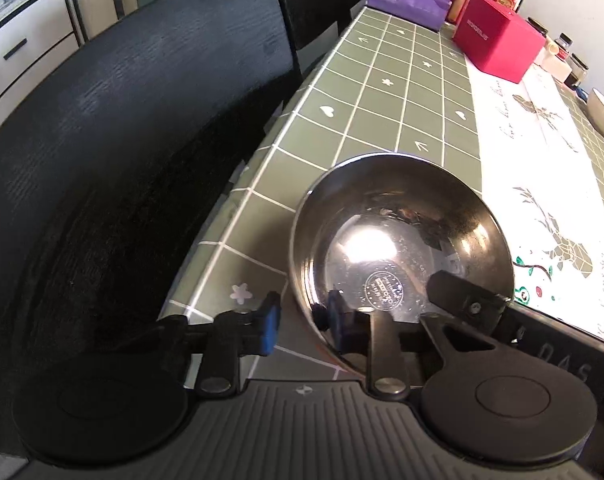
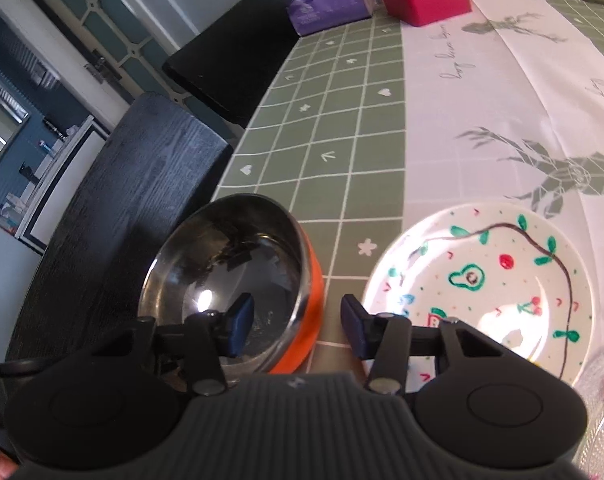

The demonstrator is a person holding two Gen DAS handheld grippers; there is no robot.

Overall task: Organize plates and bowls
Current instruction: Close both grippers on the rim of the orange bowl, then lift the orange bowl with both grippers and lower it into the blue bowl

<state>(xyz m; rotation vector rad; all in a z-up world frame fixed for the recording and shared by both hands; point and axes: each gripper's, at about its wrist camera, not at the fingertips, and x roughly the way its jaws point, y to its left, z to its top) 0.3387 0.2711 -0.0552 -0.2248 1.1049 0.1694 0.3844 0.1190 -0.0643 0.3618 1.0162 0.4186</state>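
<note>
- The step in hand, as I judge it, is taking hold of the steel bowl (image 1: 398,240) with both tools at once, so that it can be carried to the other dishes.
- The bowl stands on the green checked tabletop (image 1: 382,92), close to the edge, beside a dark chair (image 1: 142,120). In the left wrist view it lies toward 5 o'clock from the middle; in the right wrist view it lies toward 7 o'clock.
- The left tongs (image 1: 302,318) stand over the bowl's rim at about 8 o'clock of the bowl: one pad is outside the wall, the other inside. A small gap shows beside the outer pad, so they are apart and not yet clamped.
- The right tongs (image 2: 296,320) stand over the opposite rim, at about 4 o'clock of the bowl in their own view. One pad is inside, and the other is outside, clear of the orange wall. They too are apart, with nothing held.
- The bowl is upright on its base and its mouth points straight up. It is round, so it has no long axis; any two opposite points of the rim serve equally.
- The next move calls for both pairs to press on the thin rim evenly and then lift level, I think, because the smooth steel could slip.
- A painted plate (image 2: 478,292) lies just beside the bowl, at 3 o'clock of it; it may be the place to go.
</note>
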